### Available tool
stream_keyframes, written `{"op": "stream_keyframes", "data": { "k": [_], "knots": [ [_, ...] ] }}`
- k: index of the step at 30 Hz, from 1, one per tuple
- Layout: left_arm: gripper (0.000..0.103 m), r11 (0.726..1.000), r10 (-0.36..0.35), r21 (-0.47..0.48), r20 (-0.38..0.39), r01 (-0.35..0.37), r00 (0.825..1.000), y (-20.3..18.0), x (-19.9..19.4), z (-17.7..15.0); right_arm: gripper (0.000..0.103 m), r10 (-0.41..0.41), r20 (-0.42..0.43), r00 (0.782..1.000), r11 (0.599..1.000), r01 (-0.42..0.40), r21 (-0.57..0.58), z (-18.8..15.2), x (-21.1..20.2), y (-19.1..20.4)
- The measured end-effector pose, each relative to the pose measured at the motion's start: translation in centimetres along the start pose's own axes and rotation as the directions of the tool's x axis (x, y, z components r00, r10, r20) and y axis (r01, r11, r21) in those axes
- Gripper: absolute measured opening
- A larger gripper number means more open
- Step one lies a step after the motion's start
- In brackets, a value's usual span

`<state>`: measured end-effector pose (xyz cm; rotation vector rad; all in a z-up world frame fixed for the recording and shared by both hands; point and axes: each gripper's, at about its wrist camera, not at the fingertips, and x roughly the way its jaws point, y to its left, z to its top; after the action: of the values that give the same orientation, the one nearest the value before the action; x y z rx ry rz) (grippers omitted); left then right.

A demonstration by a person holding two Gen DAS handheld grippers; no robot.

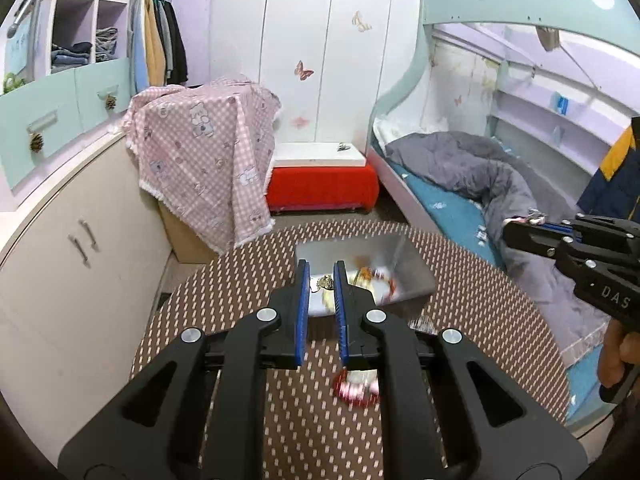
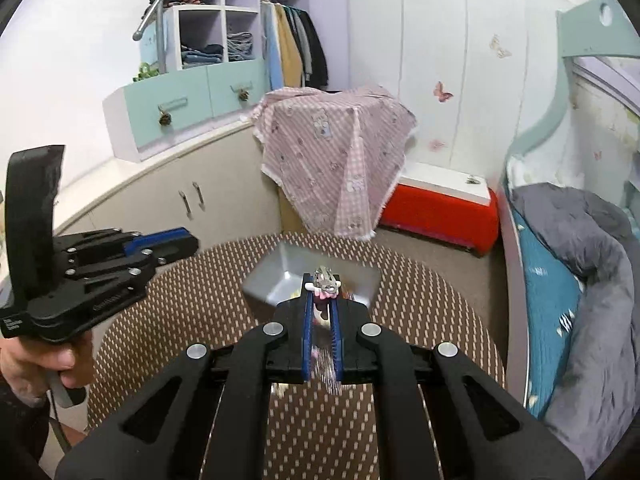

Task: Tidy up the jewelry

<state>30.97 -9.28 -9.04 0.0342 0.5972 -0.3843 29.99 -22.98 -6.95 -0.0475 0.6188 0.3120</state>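
Two black grippers we hold above a shiny metal tray: left gripper pinches a small gold trinket, right gripper a pink-and-silver clip; thin grips could slip

A child's bedroom with pale lilac walls and tall white wardrobe doors dotted with butterfly stickers. On the left a cream curved cabinet runs along the wall, with a mint-fronted drawer unit and open shelves of folded clothes above it; jackets hang on a rail beside them. A pink checked cloth drapes a box-shaped thing near the corner, next to a red bench with a white top. On the right stands a mint bunk bed with a teal sheet and a rumpled grey duvet. The floor is brownish carpet. Light is even and soft
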Motion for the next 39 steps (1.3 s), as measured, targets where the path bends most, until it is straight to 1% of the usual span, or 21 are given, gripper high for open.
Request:
{"op": "stream_keyframes", "data": {
  "k": [2, 3, 5, 8, 10, 11, 12, 13, 14, 15, 16, 17, 18, 19, 21, 23, 26, 34, 39],
  "knots": [
    [0.012, 1.000, -0.014, 0.005, -0.001, 0.014, 1.000, -0.1, 0.8, 1.3, 0.006, 0.029, -0.010, 1.000, 1.000, -0.029, 0.005, 1.6, 1.4, -0.5],
    [0.012, 1.000, -0.018, 0.010, -0.007, 0.018, 1.000, -0.3, 1.4, 2.0, 0.006, 0.038, -0.018, 0.999, 0.999, -0.038, 0.008, 1.9, 1.7, -0.8],
    [0.012, 1.000, -0.026, 0.016, -0.022, 0.027, 0.999, -0.6, 2.4, 2.7, 0.006, 0.053, -0.054, 0.997, 0.999, -0.052, 0.016, 2.7, 3.3, -1.3],
    [0.013, 0.999, -0.035, 0.027, -0.069, 0.037, 0.997, -1.0, 4.7, 3.6, 0.006, 0.072, -0.122, 0.990, 0.997, -0.068, 0.030, 3.3, 6.0, -1.9],
    [0.013, 0.999, -0.024, 0.039, -0.101, 0.028, 0.995, -1.3, 6.1, 3.9, 0.007, 0.079, -0.164, 0.983, 0.996, -0.073, 0.044, 3.4, 7.6, -2.2],
    [0.016, 0.999, -0.019, 0.046, -0.116, 0.025, 0.993, -1.4, 6.6, 4.0, 0.007, 0.088, -0.180, 0.980, 0.995, -0.079, 0.060, 3.4, 8.1, -2.5],
    [0.045, 0.999, -0.010, 0.049, -0.123, 0.017, 0.992, -1.5, 6.9, 4.0, 0.008, 0.089, -0.197, 0.976, 0.994, -0.076, 0.076, 3.3, 8.7, -2.8],
    [0.069, 0.999, 0.014, 0.048, -0.123, -0.008, 0.992, -1.5, 7.1, 4.1, 0.019, 0.082, -0.209, 0.974, 0.994, -0.065, 0.087, 3.3, 9.0, -3.0],
    [0.093, 0.999, 0.039, 0.036, -0.098, -0.035, 0.994, -1.2, 6.9, 4.3, 0.026, 0.061, -0.226, 0.972, 0.995, -0.040, 0.096, 3.1, 9.3, -3.5],
    [0.095, 0.999, 0.047, 0.022, -0.065, -0.045, 0.997, -1.0, 6.4, 4.2, 0.033, 0.055, -0.227, 0.972, 0.994, -0.031, 0.108, 3.0, 9.2, -3.9],
    [0.095, 0.999, 0.047, 0.009, -0.057, -0.046, 0.997, -0.6, 6.1, 4.3, 0.057, 0.061, -0.218, 0.974, 0.991, -0.033, 0.127, 2.9, 9.1, -4.2],
    [0.095, 0.999, 0.047, -0.004, -0.065, -0.047, 0.997, -0.3, 5.9, 4.3, 0.072, 0.046, -0.199, 0.979, 0.990, -0.018, 0.142, 2.8, 8.6, -4.6],
    [0.095, 0.998, 0.055, -0.019, -0.065, -0.056, 0.996, 0.1, 5.7, 4.3, 0.077, 0.035, -0.184, 0.982, 0.989, -0.008, 0.148, 2.8, 8.1, -4.8],
    [0.095, 0.998, 0.061, -0.023, -0.061, -0.063, 0.996, 0.4, 5.4, 4.3, 0.082, 0.046, -0.172, 0.984, 0.987, -0.018, 0.158, 2.8, 7.8, -5.0],
    [0.095, 0.997, 0.076, -0.021, -0.056, -0.078, 0.996, 0.6, 5.0, 4.3, 0.083, 0.055, -0.157, 0.986, 0.985, -0.027, 0.171, 2.8, 7.2, -5.2],
    [0.095, 0.995, 0.092, -0.020, -0.039, -0.093, 0.995, 0.7, 4.0, 4.2, 0.088, 0.035, -0.133, 0.991, 0.985, -0.012, 0.174, 3.0, 6.2, -5.1],
    [0.095, 0.994, 0.106, -0.027, -0.012, -0.106, 0.994, 0.9, 2.4, 4.1, 0.093, 0.029, -0.095, 0.995, 0.982, -0.011, 0.190, 3.1, 4.8, -5.1],
    [0.096, 0.991, 0.133, -0.039, 0.066, -0.130, 0.989, 0.6, -1.8, 3.7, 0.095, -0.012, 0.006, 1.000, 0.980, 0.010, 0.198, 3.5, 0.1, -4.3],
    [0.097, 0.987, 0.154, -0.048, 0.098, -0.150, 0.983, 0.6, -4.2, 2.6, 0.095, -0.040, 0.044, 0.998, 0.977, 0.030, 0.209, 2.8, -2.3, -3.6]
  ]
}}
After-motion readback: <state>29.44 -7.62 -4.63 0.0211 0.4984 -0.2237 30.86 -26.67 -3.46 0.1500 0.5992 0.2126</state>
